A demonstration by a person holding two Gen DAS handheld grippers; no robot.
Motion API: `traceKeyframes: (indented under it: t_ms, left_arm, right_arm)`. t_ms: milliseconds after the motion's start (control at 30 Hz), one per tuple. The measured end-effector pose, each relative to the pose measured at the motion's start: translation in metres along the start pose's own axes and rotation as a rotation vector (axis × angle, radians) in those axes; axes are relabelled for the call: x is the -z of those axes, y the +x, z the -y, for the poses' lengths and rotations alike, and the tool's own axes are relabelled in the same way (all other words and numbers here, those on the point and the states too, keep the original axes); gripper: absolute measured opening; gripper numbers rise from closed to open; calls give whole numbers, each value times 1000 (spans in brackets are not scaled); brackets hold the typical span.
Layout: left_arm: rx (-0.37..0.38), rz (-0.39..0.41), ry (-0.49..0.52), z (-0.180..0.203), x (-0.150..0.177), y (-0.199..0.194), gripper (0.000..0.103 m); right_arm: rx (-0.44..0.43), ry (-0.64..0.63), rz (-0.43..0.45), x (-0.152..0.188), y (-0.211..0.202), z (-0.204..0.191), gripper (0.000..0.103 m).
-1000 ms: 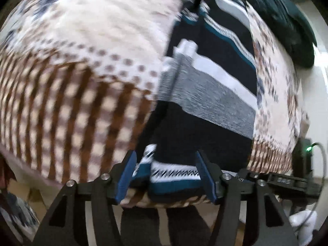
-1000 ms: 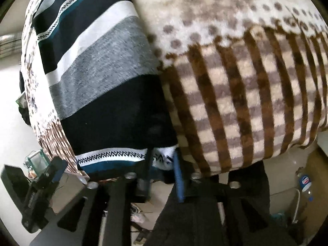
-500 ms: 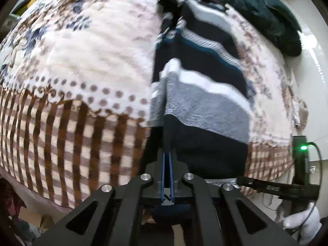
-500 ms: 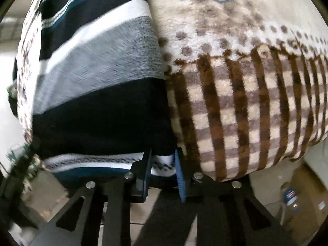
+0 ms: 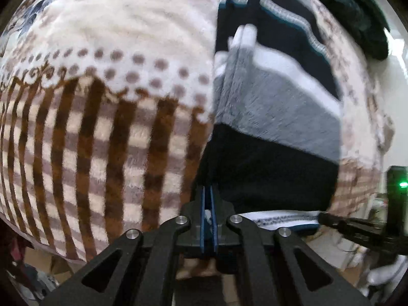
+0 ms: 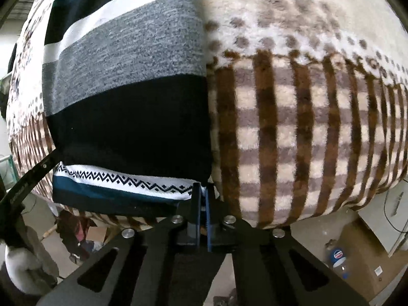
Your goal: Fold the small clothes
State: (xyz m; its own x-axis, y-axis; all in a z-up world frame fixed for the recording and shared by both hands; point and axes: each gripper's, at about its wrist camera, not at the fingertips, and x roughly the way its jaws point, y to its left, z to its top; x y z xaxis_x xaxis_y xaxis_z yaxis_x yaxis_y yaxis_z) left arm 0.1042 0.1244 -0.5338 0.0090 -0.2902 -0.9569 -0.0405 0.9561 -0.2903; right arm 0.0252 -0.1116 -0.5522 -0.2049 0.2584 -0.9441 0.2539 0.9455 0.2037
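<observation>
Striped knitwear, a small sweater (image 6: 127, 117) banded in black, grey, white and teal with a zigzag trim along its hem, lies flat on a plush blanket (image 6: 293, 127) patterned with brown checks and dots. The garment runs lengthwise away from the blanket's near edge, its hem right at that edge and partly hanging over it.

Both tools point steeply down at the hem. The left gripper (image 5: 208, 219) has its blue pads pressed together on the hem's left corner; a sliver of white fabric shows between them. The right gripper (image 6: 201, 204) has just finished closing, and its pads now pinch the hem's right corner, where the zigzag band ends.

In the left wrist view the sweater's left side looks already turned inward: a narrow strip, probably a sleeve, lies along the body, so the garment appears as a long, straight-sided panel. The right edge in the right wrist view is equally straight, though whether a sleeve is tucked there cannot be told.

Judging from this, the lengthwise narrowing seems done and the crosswise fold is just beginning. What remains is to lift the hem with both corners held level, carry it up toward the collar end at the blanket's far side, lay it down and release.
</observation>
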Motion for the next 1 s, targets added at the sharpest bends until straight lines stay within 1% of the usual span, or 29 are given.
traceKeyframes:
  t_ms: [33,67,100,133,167,200,233,267,300,333,367,433,467,500,533,567,633,667,700,767,833,867,900,933,967,1000]
  left_arm:
    - [9,13,-4,0,-3,-10,5]
    - [19,35,-10,2,-8,-24,13]
    - [37,54,-17,0,-14,-35,29]
    - [71,93,-30,2,-24,-49,36]
    - [94,113,-37,2,-31,-55,45]
    - [117,126,-47,3,-40,-58,46]
    - [127,133,-51,6,-52,-58,46]
    - [130,139,-44,11,-68,-53,46]
    - [131,139,-37,14,-77,-49,46]
    - [135,134,-28,18,-91,-41,46]
    - [131,130,-18,24,-104,-31,46]
    - [119,110,8,32,-123,-12,46]
    - [96,120,23,36,-132,-4,43]
    - [94,131,39,37,-136,-1,38]
    - [81,136,55,39,-139,4,24]
    - [46,131,69,37,-140,10,5]
    - [26,131,72,25,-137,16,5]
    - [24,119,63,16,-134,19,6]
    - [31,109,48,10,-132,19,6]
    - [57,106,43,9,-131,11,8]
    - [72,110,44,17,-138,-2,9]
    - [91,123,38,21,-143,-12,15]
    - [103,157,38,26,-151,-23,29]
    - [117,180,39,30,-158,-28,34]
    - [146,197,41,35,-169,-32,41]
    - [156,195,42,39,-180,-30,42]
  right_arm:
    - [-23,18,-13,-2,-5,0,4]
    - [-45,36,-21,-5,-10,2,5]
    - [-58,55,-31,-8,-15,4,5]
    - [-75,77,-23,-12,-25,5,5]
    - [-85,79,-3,-15,-32,4,5]
    - [-91,77,15,-19,-39,2,6]
    - [-92,75,38,-27,-47,-3,13]
    - [-95,74,50,-34,-51,-6,26]
    - [-104,70,62,-42,-53,-10,33]
    - [-109,70,73,-54,-52,-16,42]
    - [-107,68,82,-64,-51,-20,45]
    - [-84,65,97,-95,-47,-31,44]
    - [-79,72,101,-103,-45,-34,44]
    - [-78,80,107,-112,-43,-36,44]
    - [-74,82,111,-120,-40,-38,44]
    - [-57,78,121,-131,-37,-40,44]
    - [-31,87,143,-140,-34,-41,43]
    - [-19,92,142,-144,-31,-40,38]
    - [-13,95,133,-145,-29,-39,35]
    - [-33,97,115,-146,-28,-37,35]
    - [-45,108,123,-149,-37,-31,35]
    - [-61,119,131,-151,-43,-28,35]
    - [-75,128,136,-154,-48,-24,35]
    - [-95,144,146,-157,-54,-22,35]
    - [-119,162,159,-163,-60,-19,37]
    - [-134,172,168,-168,-63,-18,40]
